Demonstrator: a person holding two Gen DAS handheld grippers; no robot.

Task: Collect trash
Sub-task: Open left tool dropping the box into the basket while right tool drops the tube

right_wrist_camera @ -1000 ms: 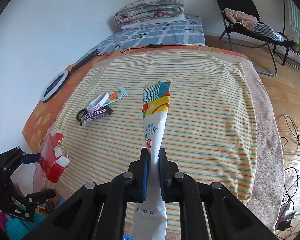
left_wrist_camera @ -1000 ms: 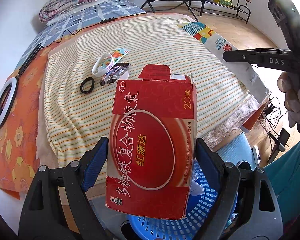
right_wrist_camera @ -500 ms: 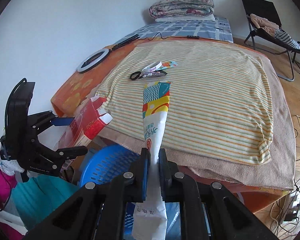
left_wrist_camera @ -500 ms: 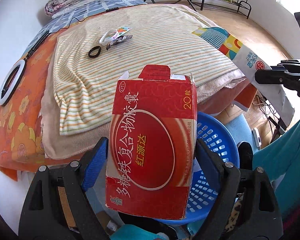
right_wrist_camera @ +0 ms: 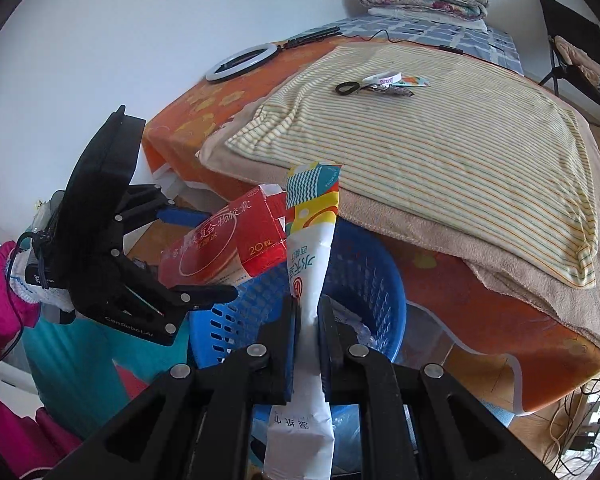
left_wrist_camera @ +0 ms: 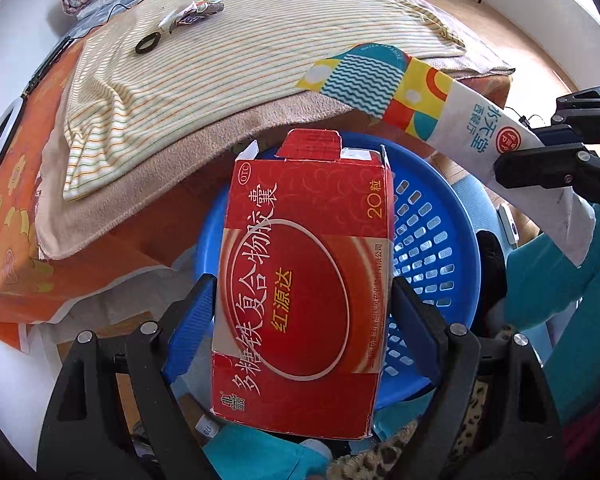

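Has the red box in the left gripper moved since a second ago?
Yes. The red box has left the striped blanket and now hangs over the blue basket.

**Reds, blues and stripes at the bedside**

The flat cardboard medicine box (left_wrist_camera: 300,280) is bright red with a darker red oval ringed in white, white and yellow characters, and a pale band across its lower part. The perforated round plastic basket (left_wrist_camera: 440,240) is solid blue. The long paper wrapper (left_wrist_camera: 420,100) is white with blue print and a red round seal; its end carries teal wave stripes and yellow, red and teal blocks. The bed blanket (right_wrist_camera: 440,140) is cream with thin orange, yellow and green stripes, over a beige layer (right_wrist_camera: 440,236). The sheet beneath (right_wrist_camera: 204,104) is orange with yellow flowers. The gripper pads (left_wrist_camera: 192,328) are blue on black frames.
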